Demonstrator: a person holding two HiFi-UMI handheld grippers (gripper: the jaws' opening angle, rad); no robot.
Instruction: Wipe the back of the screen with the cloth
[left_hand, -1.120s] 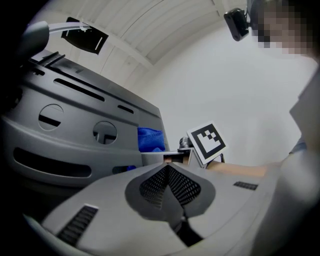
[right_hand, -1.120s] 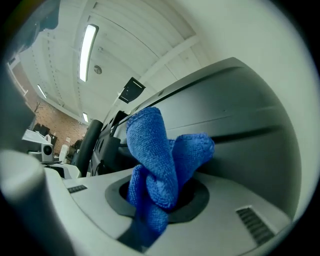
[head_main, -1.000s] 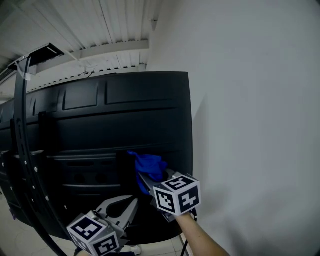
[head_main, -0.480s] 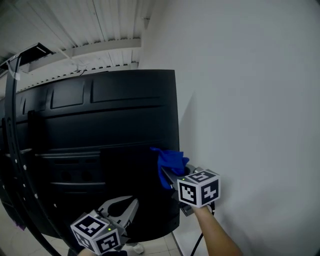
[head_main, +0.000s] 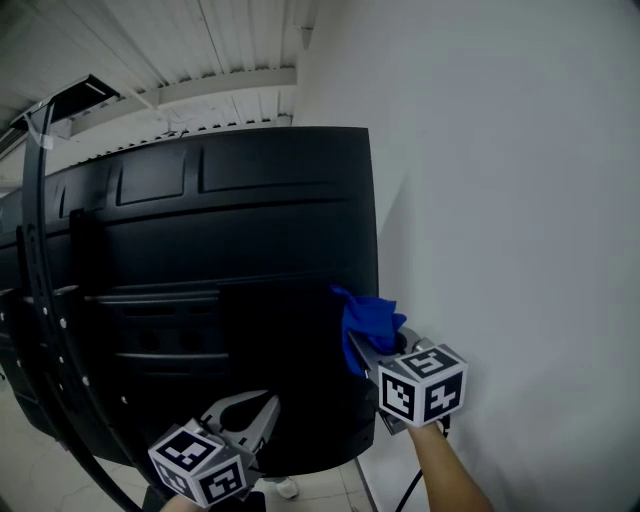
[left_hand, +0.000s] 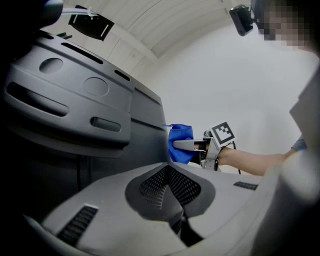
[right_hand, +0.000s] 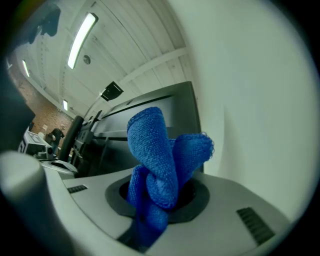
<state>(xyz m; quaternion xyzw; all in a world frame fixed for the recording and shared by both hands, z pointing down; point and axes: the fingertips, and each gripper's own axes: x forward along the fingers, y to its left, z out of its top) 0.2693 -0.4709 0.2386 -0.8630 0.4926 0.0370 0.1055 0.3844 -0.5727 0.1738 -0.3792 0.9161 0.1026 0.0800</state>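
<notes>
The black back of the screen (head_main: 250, 240) fills the middle of the head view. My right gripper (head_main: 366, 348) is shut on a bunched blue cloth (head_main: 370, 318), which sits at the screen's right edge, about two thirds of the way down. In the right gripper view the cloth (right_hand: 161, 160) bulges up out of the jaws, with the screen (right_hand: 150, 125) behind it. My left gripper (head_main: 262, 410) hangs low in front of the screen's bottom, shut and holding nothing. The left gripper view shows its tips (left_hand: 168, 168) together, with the cloth (left_hand: 180, 142) beyond.
A white wall (head_main: 520, 200) stands close on the right of the screen. A black curved stand bar (head_main: 40, 260) runs down the left side. Ribbed ceiling panels (head_main: 200, 50) are overhead. Pale floor tiles (head_main: 20, 450) show at the lower left.
My right gripper has carried the cloth rightward across the back of the screen to its right edge. The left gripper has stayed low and barely moved.
</notes>
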